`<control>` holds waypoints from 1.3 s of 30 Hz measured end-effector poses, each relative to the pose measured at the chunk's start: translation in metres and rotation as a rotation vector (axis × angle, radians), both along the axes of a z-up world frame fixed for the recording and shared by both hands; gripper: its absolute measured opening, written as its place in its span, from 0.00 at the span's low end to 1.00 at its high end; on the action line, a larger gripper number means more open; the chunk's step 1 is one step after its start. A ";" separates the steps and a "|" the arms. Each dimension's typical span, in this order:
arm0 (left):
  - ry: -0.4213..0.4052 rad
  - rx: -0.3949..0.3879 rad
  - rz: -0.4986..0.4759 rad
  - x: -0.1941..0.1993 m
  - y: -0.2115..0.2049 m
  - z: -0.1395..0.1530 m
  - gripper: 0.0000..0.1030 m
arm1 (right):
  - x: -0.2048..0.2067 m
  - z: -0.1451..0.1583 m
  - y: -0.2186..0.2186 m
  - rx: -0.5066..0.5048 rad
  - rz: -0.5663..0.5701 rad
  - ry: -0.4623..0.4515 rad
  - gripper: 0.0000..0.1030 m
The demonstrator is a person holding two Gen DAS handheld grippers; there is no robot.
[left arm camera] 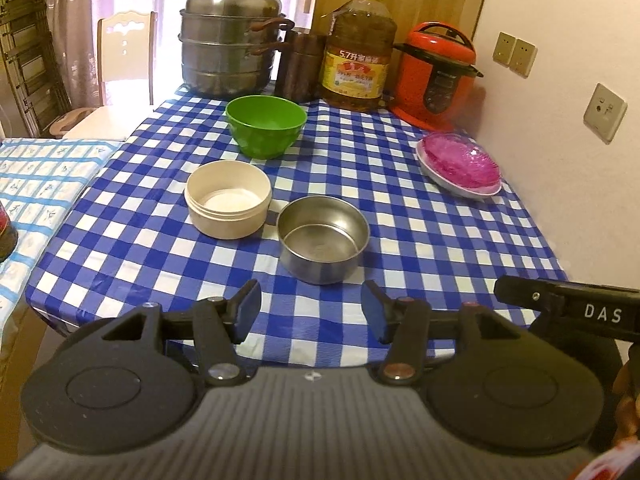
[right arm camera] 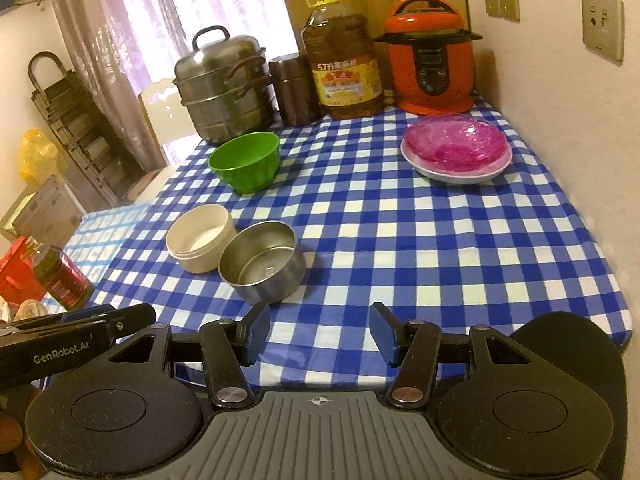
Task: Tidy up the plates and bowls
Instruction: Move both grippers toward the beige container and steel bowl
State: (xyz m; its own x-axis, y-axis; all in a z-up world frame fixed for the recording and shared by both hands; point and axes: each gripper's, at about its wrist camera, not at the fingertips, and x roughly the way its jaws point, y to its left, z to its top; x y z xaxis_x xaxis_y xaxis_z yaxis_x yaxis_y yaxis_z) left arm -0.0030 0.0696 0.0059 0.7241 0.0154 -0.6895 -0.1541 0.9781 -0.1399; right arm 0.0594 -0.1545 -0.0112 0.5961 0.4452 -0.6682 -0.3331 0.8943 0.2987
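Note:
On the blue checked tablecloth [left arm camera: 460, 240] stand a steel bowl [left arm camera: 322, 238] [right arm camera: 262, 261], a cream bowl [left arm camera: 227, 199] [right arm camera: 201, 243] touching it on its left, and a green bowl [left arm camera: 265, 125] [right arm camera: 245, 161] farther back. A pink glass plate [left arm camera: 462, 161] [right arm camera: 454, 143] lies on a white plate [left arm camera: 448, 182] [right arm camera: 456, 172] at the right. My left gripper [left arm camera: 312, 310] is open and empty, just short of the steel bowl. My right gripper [right arm camera: 318, 330] is open and empty over the table's near edge, right of the steel bowl.
At the back stand a steel steamer pot [left arm camera: 232, 40] [right arm camera: 224, 88], a brown canister [left arm camera: 300, 66] [right arm camera: 294, 90], an oil jug [left arm camera: 360, 52] [right arm camera: 340, 56] and an orange pressure cooker [left arm camera: 434, 76] [right arm camera: 432, 60]. A wall [left arm camera: 560, 160] runs along the right. A second table [left arm camera: 40, 184] adjoins at the left.

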 end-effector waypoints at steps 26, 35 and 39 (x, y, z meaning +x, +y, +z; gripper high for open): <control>-0.013 -0.009 0.134 0.047 0.094 -0.004 0.50 | 0.075 -0.015 0.076 0.039 0.091 -0.017 0.54; -0.006 -0.024 0.169 0.083 0.138 -0.012 0.50 | 0.120 -0.022 0.120 0.055 0.169 -0.013 0.54; 0.016 -0.039 0.185 0.100 0.154 -0.027 0.50 | 0.141 -0.033 0.137 0.045 0.201 -0.002 0.54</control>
State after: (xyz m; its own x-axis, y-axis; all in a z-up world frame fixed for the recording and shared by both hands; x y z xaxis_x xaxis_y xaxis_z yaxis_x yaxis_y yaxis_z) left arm 0.0968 0.2237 -0.0208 0.7002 0.1204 -0.7037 -0.3335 0.9267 -0.1733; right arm 0.2003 -0.0177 -0.0444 0.4935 0.5852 -0.6434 -0.5046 0.7952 0.3362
